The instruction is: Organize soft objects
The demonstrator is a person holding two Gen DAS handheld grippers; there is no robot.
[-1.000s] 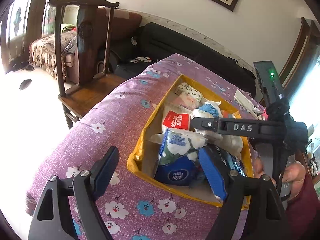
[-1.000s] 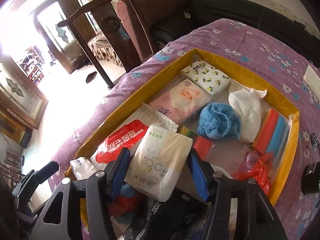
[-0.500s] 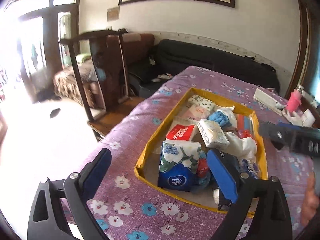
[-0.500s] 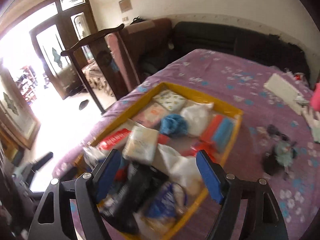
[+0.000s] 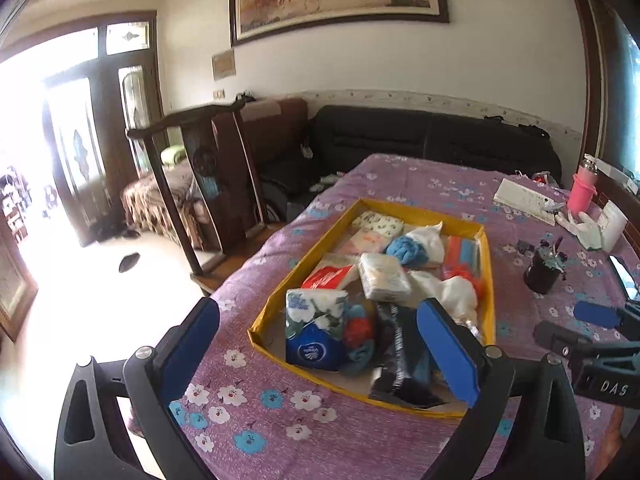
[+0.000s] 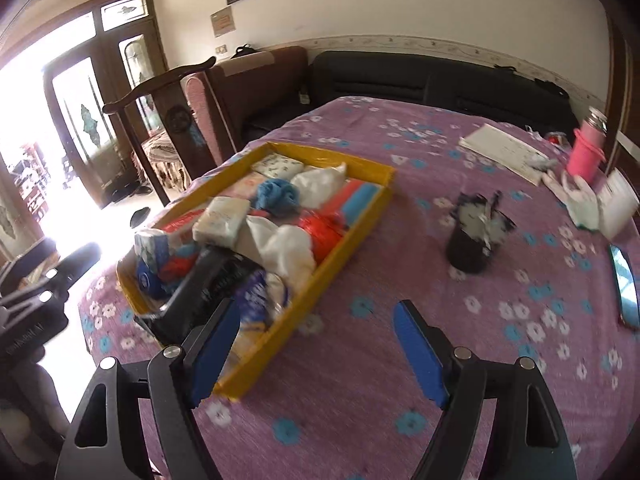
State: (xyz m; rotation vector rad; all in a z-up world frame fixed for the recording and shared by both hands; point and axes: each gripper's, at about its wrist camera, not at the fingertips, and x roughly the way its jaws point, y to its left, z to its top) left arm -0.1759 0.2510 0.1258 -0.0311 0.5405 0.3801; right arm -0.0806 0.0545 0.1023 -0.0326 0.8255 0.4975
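A yellow tray (image 5: 489, 280) on the purple flowered tablecloth holds several soft packs: a white tissue pack (image 5: 383, 276) lying on top, a blue-and-white Vinda pack (image 5: 314, 330), a blue knit ball (image 5: 405, 250), white cloths and a black bag (image 5: 400, 352). The tray also shows in the right wrist view (image 6: 362, 224), with the white tissue pack (image 6: 222, 222) in it. My left gripper (image 5: 320, 350) is open and empty, held back above the tray's near end. My right gripper (image 6: 316, 350) is open and empty over the cloth beside the tray's near right corner.
A black cup with utensils (image 6: 474, 236) stands right of the tray. A pink bottle (image 6: 587, 148), a white paper pad (image 6: 502, 152), a glove and a phone (image 6: 626, 284) lie at the far right. A dark wooden chair (image 5: 200, 184) and a black sofa (image 5: 432, 140) stand beyond the table.
My right gripper let go of the white tissue pack, which now lies on the tray's contents, then pulled back and to the right. My left gripper pulled back and up.
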